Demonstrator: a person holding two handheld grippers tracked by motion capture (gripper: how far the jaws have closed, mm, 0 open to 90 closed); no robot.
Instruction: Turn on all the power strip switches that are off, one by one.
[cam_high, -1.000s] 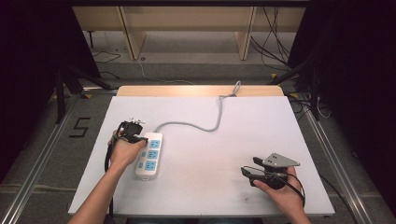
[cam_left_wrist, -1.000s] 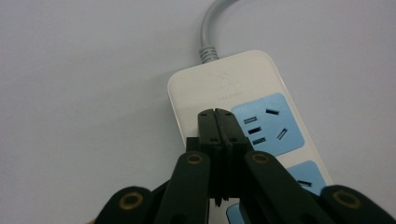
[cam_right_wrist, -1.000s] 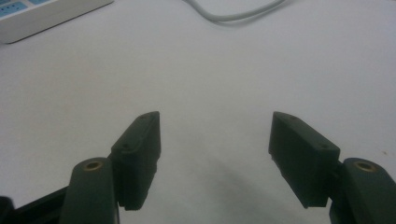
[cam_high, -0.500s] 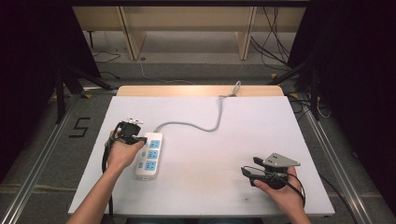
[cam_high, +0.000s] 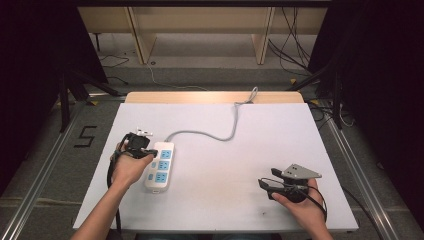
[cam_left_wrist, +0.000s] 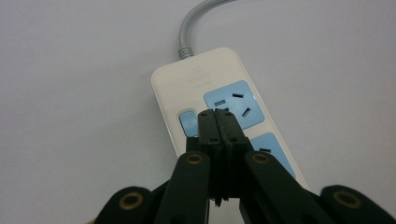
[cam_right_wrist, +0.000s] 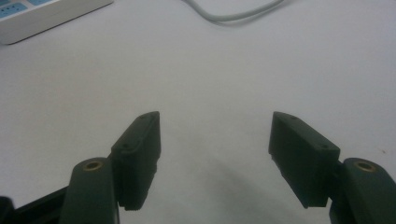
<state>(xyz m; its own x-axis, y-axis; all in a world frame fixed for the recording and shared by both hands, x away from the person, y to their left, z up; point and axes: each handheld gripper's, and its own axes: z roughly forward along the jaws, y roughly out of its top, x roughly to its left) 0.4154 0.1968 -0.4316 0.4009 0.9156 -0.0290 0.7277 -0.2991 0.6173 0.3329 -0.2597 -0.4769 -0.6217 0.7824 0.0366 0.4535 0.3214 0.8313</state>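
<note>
On the white table (cam_high: 225, 150) I see one power strip (cam_high: 159, 166) at the left side, its one grey cord (cam_high: 220, 131) curving off toward the far edge. My left claw (cam_left_wrist: 218, 122) has its jaws pressed together, tips over the strip's small blue switch (cam_left_wrist: 187, 122) beside the first socket. My right claw (cam_right_wrist: 212, 140) rests at the right of the table with jaws wide apart, holding nothing. I count three blue sockets in the high view. I judge the strip light, rigid, smooth plastic that may slide when pushed; gripping its long sides should hold best. The cord looks flexible.
</note>
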